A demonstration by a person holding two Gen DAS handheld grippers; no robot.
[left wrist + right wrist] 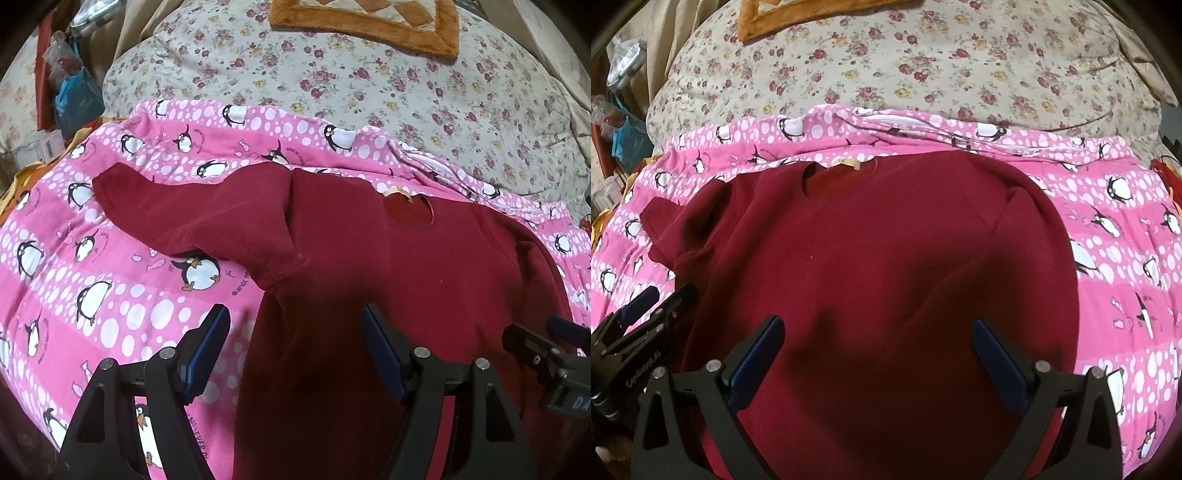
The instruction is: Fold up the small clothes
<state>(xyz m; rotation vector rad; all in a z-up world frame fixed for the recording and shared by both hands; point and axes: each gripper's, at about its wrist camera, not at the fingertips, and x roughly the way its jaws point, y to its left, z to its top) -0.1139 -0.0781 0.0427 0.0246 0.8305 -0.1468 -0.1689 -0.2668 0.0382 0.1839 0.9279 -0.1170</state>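
A dark red sweater [886,240] lies spread flat, neck hole away from the cameras, on a pink penguin blanket [92,295] over the bed. The left tongs [295,350] hover released above its left edge; the right tongs [879,354] hover released over its middle

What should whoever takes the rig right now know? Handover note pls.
Left gripper: open, empty, over the shirt's left side.
Right gripper: open, empty, over the shirt's lower middle.
Shirt: maroon, flat on the pink penguin blanket, collar away from you. Left sleeve spread outward; right sleeve lies over the body.
Done: at most the right sleeve.
Left: left sleeve in, then fold the body.
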